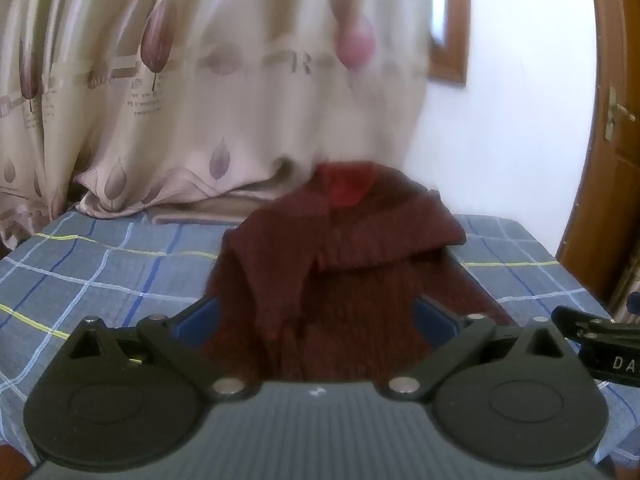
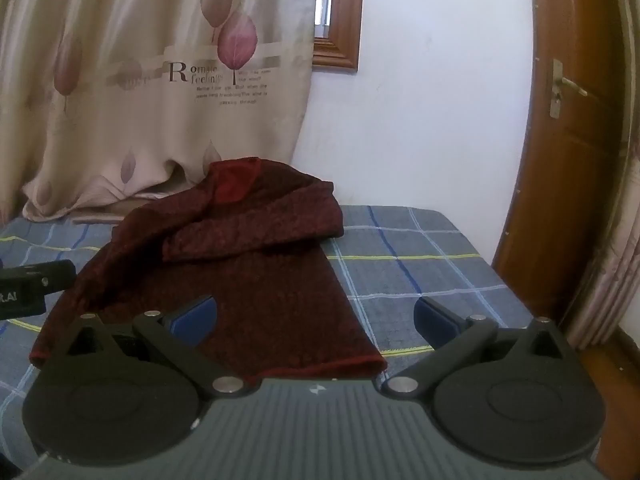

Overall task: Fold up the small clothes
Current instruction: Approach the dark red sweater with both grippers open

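Dark red garment (image 2: 240,280) lying partly folded on plaid-sheeted bed (image 2: 420,264) near curtain (image 2: 160,100); left tool (image 1: 316,312) and right tool (image 2: 316,314) both spread wide, gripping nothing.

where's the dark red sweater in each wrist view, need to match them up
Left wrist: the dark red sweater fills the centre, running down between the open blue pads, blurred.
Right wrist: it lies centre-left; its near hem ends just ahead of the gripper body.
Shared landmark: the leaf-print curtain hanging behind the sweater's far end, above the blue checked bedsheet.
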`<state>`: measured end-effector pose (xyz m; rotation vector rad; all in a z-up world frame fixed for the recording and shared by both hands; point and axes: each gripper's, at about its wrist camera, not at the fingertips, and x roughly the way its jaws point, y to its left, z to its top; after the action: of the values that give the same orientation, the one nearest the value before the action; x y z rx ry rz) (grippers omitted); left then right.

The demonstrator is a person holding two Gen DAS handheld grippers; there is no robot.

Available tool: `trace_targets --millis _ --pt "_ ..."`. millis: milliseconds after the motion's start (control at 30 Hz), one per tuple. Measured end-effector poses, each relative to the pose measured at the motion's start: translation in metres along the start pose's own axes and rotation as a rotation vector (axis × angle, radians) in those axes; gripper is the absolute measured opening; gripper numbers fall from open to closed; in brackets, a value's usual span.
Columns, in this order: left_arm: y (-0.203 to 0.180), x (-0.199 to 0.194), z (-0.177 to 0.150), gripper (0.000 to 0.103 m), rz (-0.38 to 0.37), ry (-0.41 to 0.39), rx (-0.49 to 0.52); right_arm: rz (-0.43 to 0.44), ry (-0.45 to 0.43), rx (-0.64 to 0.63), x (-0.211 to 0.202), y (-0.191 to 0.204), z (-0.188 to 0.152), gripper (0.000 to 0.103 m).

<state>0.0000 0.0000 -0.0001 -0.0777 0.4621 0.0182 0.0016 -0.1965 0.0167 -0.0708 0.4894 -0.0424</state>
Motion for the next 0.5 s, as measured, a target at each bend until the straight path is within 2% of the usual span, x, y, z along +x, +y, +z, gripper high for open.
trace_targets --millis 500 --pt "0.004 0.002 -0.012 0.103 -0.015 0.029 -0.002 0.018 0.022 0.0 0.004 0.002 -0.001 0.103"
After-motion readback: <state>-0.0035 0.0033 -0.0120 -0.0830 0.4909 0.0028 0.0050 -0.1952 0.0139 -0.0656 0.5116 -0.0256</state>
